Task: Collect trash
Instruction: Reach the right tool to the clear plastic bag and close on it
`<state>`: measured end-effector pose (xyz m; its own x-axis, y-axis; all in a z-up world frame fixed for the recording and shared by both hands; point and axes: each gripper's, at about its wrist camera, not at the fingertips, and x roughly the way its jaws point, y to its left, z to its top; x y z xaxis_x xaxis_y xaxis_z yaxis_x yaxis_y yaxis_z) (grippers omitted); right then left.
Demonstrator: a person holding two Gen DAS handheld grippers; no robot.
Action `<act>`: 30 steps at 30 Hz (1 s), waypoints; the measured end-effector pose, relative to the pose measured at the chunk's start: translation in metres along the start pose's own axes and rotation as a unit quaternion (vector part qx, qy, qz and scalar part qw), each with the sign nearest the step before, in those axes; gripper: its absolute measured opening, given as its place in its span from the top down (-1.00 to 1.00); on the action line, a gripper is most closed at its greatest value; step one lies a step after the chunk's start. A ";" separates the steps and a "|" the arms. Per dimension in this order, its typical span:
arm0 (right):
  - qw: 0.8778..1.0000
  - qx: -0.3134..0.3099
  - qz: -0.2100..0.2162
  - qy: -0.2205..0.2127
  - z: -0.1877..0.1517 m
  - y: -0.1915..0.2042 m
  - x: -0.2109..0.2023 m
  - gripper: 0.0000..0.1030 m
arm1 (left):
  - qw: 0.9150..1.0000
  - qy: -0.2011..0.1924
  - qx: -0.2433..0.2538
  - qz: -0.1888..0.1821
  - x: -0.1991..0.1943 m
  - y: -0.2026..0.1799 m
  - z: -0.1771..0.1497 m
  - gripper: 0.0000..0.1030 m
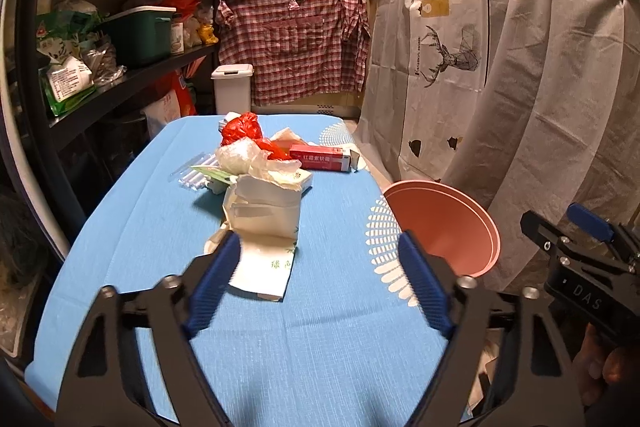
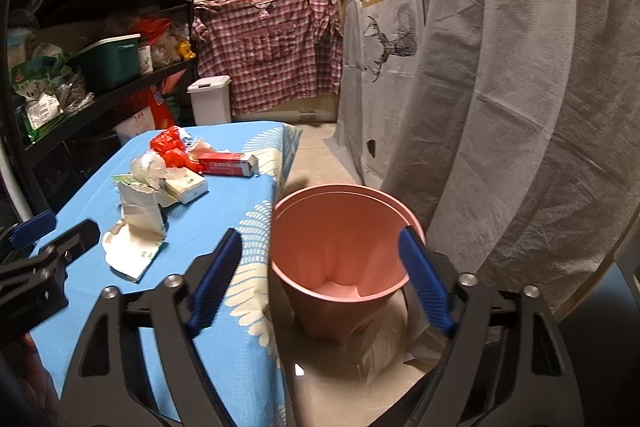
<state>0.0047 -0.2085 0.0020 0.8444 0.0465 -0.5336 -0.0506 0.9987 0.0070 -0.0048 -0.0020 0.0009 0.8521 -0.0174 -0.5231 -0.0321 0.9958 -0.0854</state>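
Observation:
A pile of trash lies on the blue tablecloth (image 1: pixel 160 219): a torn white tissue packet (image 1: pixel 266 223), a red plastic bag (image 1: pixel 244 133), a crumpled clear bag (image 1: pixel 248 159) and a red box (image 1: pixel 322 159). My left gripper (image 1: pixel 320 259) is open and empty, just short of the tissue packet. A pink bin (image 2: pixel 344 259) stands on the floor by the table's right edge; it also shows in the left wrist view (image 1: pixel 444 227). My right gripper (image 2: pixel 320 255) is open and empty above the bin's rim. The trash pile also shows in the right wrist view (image 2: pixel 160 179).
A black shelf rack (image 1: pixel 132 71) full of goods stands left of the table. A white lidded bin (image 1: pixel 232 87) sits beyond the table. A grey deer-print curtain (image 1: pixel 500 67) hangs along the counter on the right. A plaid shirt (image 1: pixel 296 39) hangs at the back.

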 end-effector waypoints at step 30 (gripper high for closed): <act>0.973 0.005 0.228 -0.037 0.105 0.103 0.096 0.74 | 0.999 -0.021 -0.030 0.021 0.065 0.130 0.107 0.65</act>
<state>0.1362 -0.0995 0.0401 0.7713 0.4855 -0.4114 -0.4242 0.8742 0.2364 0.1028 0.1355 0.0469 0.8708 0.0296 -0.4907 -0.0984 0.9885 -0.1150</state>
